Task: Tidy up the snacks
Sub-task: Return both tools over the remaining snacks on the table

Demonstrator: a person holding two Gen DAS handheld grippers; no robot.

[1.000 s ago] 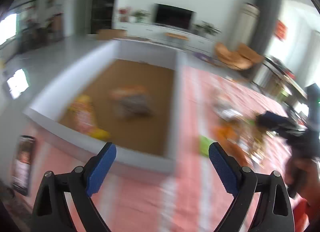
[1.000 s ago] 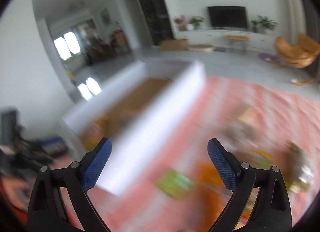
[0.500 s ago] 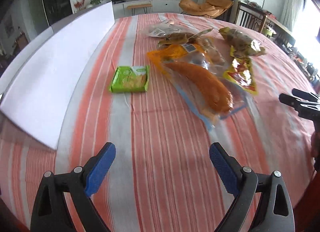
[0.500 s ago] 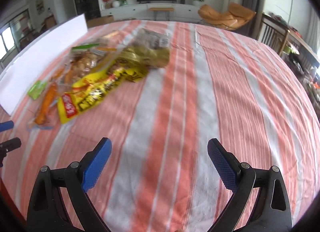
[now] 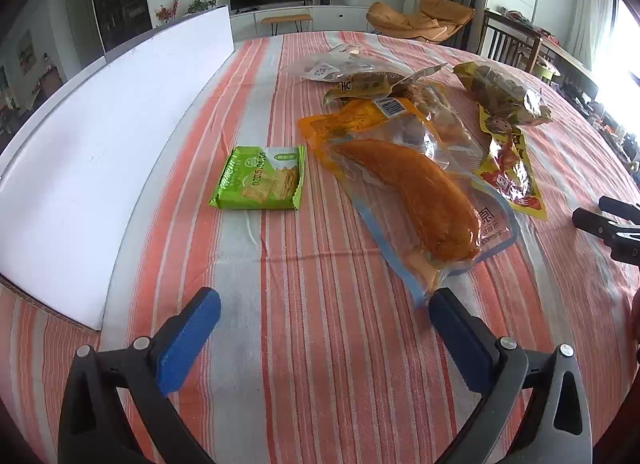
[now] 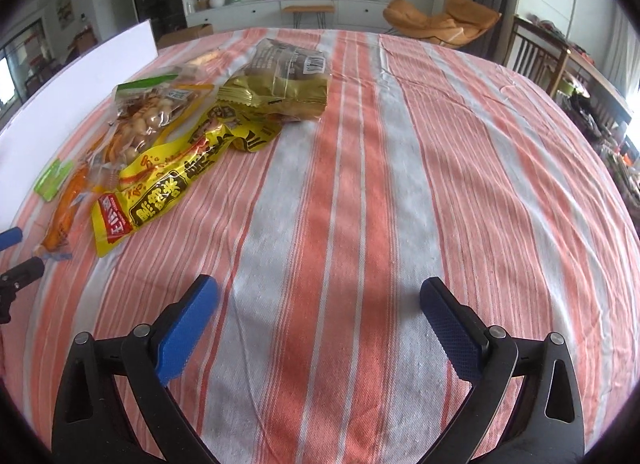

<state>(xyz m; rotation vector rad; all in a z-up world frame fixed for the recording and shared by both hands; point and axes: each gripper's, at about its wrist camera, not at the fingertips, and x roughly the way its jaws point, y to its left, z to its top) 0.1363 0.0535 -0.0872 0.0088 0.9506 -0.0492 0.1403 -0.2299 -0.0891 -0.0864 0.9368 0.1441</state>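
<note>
Approach step, nothing picked yet. Left tool (image 5: 324, 328) hangs over the striped table (image 5: 312, 364), jaws spread wide and just been opening further, nothing between them. Right tool (image 6: 320, 304) also spread, empty, over bare cloth well apart from the pile.

Nearest to the left tool: clear bag (image 5: 416, 200) with an orange snack inside, its near corner just beside the right-hand pad. Left of it, apart, lies the green cracker pack (image 5: 260, 180), flat and alone. Behind the clear bag, overlapping: orange pack (image 5: 360, 120), yellow pouch (image 5: 508, 168) and gold bag (image 5: 504, 96), then a clear wrapper (image 5: 328, 68) furthest off. White box wall (image 5: 112, 136) runs along the table's left side; its inside is not visible now.

Judgement: snacks probably go into that box. Next move likely calls for the left tool to drop onto one item; the green pack is the easy one, isolated and flat, though thin, so pads need to get low to the cloth. The clear bag is slippery and tangled with others, so it may drag its neighbours.
</note>
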